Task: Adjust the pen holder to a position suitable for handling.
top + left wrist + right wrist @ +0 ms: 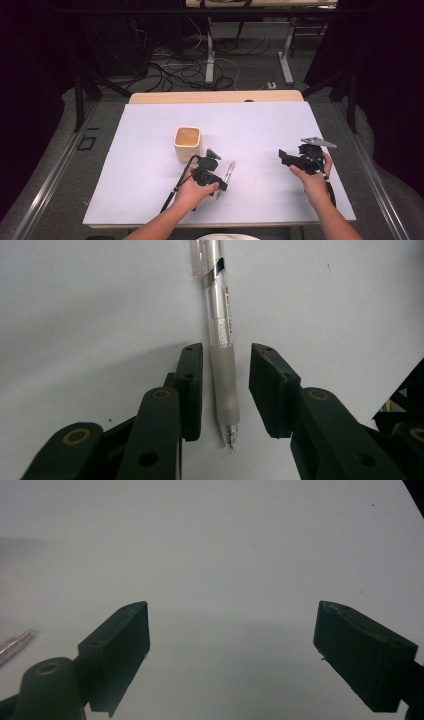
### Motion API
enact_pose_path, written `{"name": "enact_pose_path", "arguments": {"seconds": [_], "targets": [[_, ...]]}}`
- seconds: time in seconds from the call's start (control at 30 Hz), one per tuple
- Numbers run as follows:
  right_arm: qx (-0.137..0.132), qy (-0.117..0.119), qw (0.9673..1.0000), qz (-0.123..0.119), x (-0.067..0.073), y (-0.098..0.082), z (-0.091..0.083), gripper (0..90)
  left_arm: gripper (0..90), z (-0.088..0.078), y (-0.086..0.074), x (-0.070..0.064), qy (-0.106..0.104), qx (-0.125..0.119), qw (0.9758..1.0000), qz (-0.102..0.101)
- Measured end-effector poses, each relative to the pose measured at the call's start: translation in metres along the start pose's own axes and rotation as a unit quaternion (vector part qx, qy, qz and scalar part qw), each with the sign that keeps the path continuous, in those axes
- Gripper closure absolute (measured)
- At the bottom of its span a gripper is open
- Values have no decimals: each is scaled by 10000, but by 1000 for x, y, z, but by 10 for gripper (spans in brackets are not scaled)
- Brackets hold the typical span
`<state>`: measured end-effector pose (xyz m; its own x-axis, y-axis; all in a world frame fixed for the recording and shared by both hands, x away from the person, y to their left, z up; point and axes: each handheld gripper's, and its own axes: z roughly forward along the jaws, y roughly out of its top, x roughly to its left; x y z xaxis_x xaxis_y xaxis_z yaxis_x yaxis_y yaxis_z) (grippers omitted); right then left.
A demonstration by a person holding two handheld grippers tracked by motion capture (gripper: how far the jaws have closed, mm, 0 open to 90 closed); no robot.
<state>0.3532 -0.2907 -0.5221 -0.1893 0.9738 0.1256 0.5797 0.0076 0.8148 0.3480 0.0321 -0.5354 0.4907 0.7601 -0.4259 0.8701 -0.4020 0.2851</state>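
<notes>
Left gripper view: left tool (226, 390) straddles pen (221, 330), seemingly untouched.

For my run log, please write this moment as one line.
left gripper: open, jaws astride pen grip | right gripper: open, empty | cup: upright, apart

White table (150, 165): pen (228, 173), cup (187, 143)
</notes>
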Motion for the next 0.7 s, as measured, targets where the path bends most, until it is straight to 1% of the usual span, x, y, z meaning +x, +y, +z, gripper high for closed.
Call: {"name": "enact_pose_path", "arguments": {"seconds": [0.03,0.13,0.2,0.33,0.4,0.53,0.6,0.7], "targets": [[-8,5,10000,-38,0,0,0,143,682,0,0,-1,19,-21,10000,-11],[-1,7,10000,-35,1,0,0,141,704,0,0,-1,51,24,10000,32],[-3,-15,10000,-72,1,0,1,118,720,1,0,-2,48,32,10000,3],[31,15,10000,-37,1,0,2,90,747,1,0,-3,98,44,9999,-4],[58,26,10000,0,2,0,2,72,759,2,0,-2,92,55,9999,-26],[99,30,9999,-16,3,0,3,35,778,2,0,-2,91,76,9999,-38],[112,14,9999,-20,3,0,4,28,780,2,0,-2,101,71,9999,-77],[127,36,9999,-43,3,0,4,21,786,2,0,-2,85,79,9999,-74]]}}
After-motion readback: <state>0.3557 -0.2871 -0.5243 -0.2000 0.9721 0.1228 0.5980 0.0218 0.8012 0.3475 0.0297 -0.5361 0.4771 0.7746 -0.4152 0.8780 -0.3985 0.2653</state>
